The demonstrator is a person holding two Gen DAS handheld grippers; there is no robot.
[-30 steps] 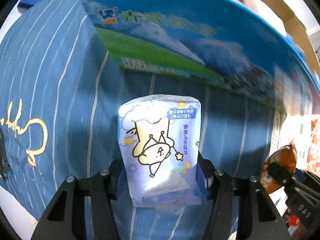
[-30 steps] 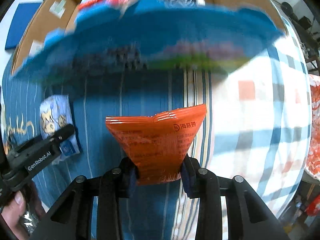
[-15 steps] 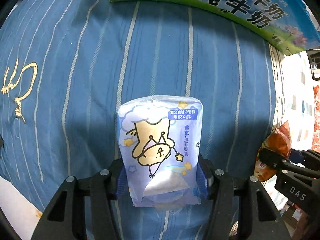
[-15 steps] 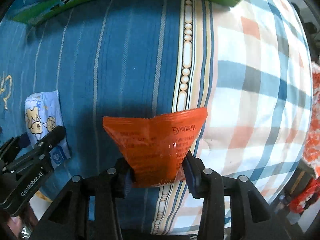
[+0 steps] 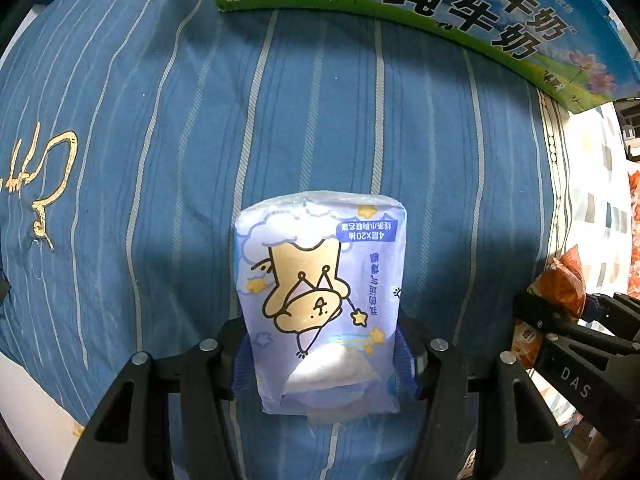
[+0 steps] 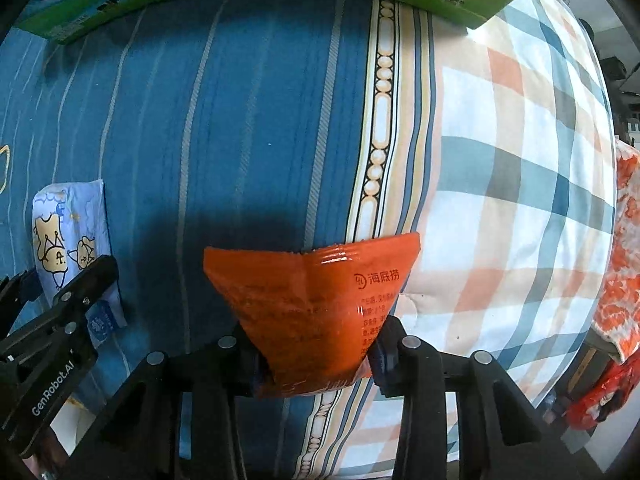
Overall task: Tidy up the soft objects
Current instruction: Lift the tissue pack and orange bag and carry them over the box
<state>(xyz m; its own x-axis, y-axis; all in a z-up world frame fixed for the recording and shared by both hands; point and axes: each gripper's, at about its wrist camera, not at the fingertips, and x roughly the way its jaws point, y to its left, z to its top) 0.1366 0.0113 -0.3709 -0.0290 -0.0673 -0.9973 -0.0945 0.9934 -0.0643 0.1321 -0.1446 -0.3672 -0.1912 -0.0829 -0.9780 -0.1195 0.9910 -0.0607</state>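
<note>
Two hand-held grippers hang side by side above a bed, each carrying a soft packet. The left gripper (image 5: pixel 324 360) has its fingers (image 5: pixel 240 356) closed on the lower sides of a pale blue tissue pack (image 5: pixel 320 300) printed with a cartoon animal; its long axis points straight ahead, away from the fingers. The right gripper (image 6: pixel 318 354) pinches the narrow bottom of an orange snack pouch (image 6: pixel 316 300), which fans wider toward its far end. Below both lies a blue striped bedsheet (image 5: pixel 360 120), giving way to a checked quilt (image 6: pixel 520 160) toward the bed's right side. Directly ahead, by the far edge, stands a milk carton box (image 5: pixel 460 4), printed green and blue, roughly equally near both grippers. Nothing visible lies between the packets and the box, probably their destination.
</note>
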